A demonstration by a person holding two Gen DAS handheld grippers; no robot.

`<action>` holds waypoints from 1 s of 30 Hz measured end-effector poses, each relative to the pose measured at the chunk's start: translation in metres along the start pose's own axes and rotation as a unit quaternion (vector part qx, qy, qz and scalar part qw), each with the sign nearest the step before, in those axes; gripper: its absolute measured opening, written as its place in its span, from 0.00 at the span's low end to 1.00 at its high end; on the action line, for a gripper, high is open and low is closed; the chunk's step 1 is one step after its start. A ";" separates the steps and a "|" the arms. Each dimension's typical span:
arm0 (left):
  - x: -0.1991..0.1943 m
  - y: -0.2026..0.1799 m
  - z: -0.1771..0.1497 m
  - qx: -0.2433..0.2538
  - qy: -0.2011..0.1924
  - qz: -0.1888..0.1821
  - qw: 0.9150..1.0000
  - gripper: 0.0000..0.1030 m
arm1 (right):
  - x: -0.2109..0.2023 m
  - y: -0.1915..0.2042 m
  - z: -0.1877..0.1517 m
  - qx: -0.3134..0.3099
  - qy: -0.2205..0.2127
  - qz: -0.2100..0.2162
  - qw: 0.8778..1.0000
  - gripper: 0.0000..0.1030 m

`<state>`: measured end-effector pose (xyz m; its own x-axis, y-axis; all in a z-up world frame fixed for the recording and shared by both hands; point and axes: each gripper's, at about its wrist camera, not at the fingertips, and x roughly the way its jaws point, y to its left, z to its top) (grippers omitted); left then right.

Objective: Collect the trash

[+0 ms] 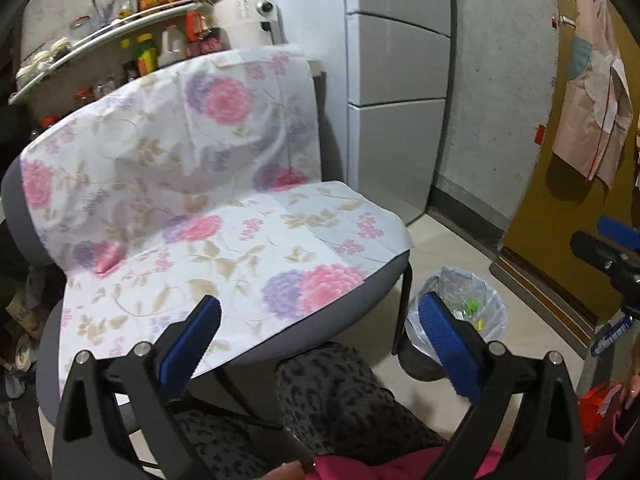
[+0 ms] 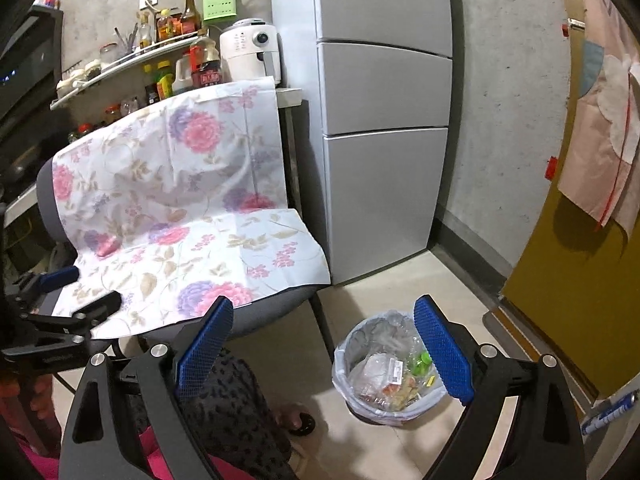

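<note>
**Blue pads, black frames, leopard-print trousers**

Both grippers look the same: chunky matte black plastic arms with triangular cutouts and round silver bolts at the pivots. The left gripper and right gripper each carry blue fingers with a fine cross-hatched grip texture. The person's trousers are dark grey leopard print, with a bright pink top at the near edge.

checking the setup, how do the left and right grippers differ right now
The left gripper points at the cloth-covered chair, with the bin off beside its right finger; the right gripper points at the floor beside the chair, with the bin largely between its fingers. Both are open, empty, and have blue pads.
</note>
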<state>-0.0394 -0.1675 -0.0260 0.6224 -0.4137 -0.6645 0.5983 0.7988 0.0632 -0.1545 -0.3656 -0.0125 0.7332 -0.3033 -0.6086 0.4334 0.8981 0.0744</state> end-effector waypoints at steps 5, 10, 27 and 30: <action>-0.008 0.012 0.003 -0.019 -0.007 0.011 1.000 0.93 | 0.002 0.003 0.000 0.001 0.002 0.002 1.000 0.88; -0.007 0.011 0.003 -0.023 -0.005 0.013 1.000 0.93 | 0.002 0.002 0.000 0.002 0.000 0.002 1.000 0.88; -0.012 0.012 0.007 -0.024 -0.014 0.015 1.000 0.93 | 0.000 -0.003 0.000 0.007 -0.008 -0.002 1.000 0.88; -0.013 0.012 0.007 -0.026 -0.015 0.016 0.999 0.93 | -0.001 -0.003 0.000 0.008 -0.007 -0.003 1.000 0.88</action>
<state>-0.0369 -0.1557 -0.0107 0.6567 -0.3992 -0.6399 0.5507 0.8335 0.0451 -0.1563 -0.3680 -0.0123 0.7372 -0.3136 -0.5985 0.4461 0.8912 0.0825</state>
